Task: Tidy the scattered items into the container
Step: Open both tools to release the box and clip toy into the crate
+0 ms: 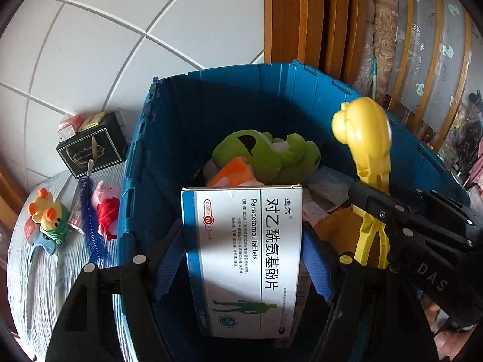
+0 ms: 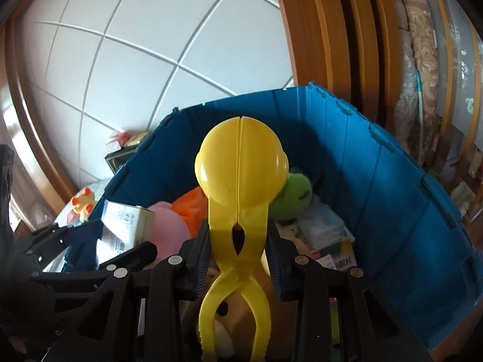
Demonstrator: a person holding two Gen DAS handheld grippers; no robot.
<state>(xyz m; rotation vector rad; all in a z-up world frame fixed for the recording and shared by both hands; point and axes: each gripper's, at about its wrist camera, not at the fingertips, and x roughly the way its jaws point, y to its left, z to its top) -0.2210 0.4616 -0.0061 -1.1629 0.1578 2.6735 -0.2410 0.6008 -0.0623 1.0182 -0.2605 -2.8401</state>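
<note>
A lived-in home: white tiled wall [image 1: 120, 45], wooden door frame [image 1: 302, 15], rolled rugs [image 2: 422, 60] stood upright, and soft toys [image 1: 271, 154] piled in a blue storage crate [image 1: 302, 90].

The tablet box [image 1: 246, 259] and clamp [image 2: 240, 181] hang over the crate [image 1: 302, 90]; plush toys [image 1: 271, 154] lie inside, brush [image 1: 90, 214] left of it

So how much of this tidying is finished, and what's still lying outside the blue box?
Done: a green plush, an orange toy and some packets already lie in the blue crate.

In hand: the left gripper holds a paracetamol box and the right gripper a yellow scoop tongs, both over the crate.

Left: a duck toy, blue brush, pink pig doll and dark box remain outside.
</note>
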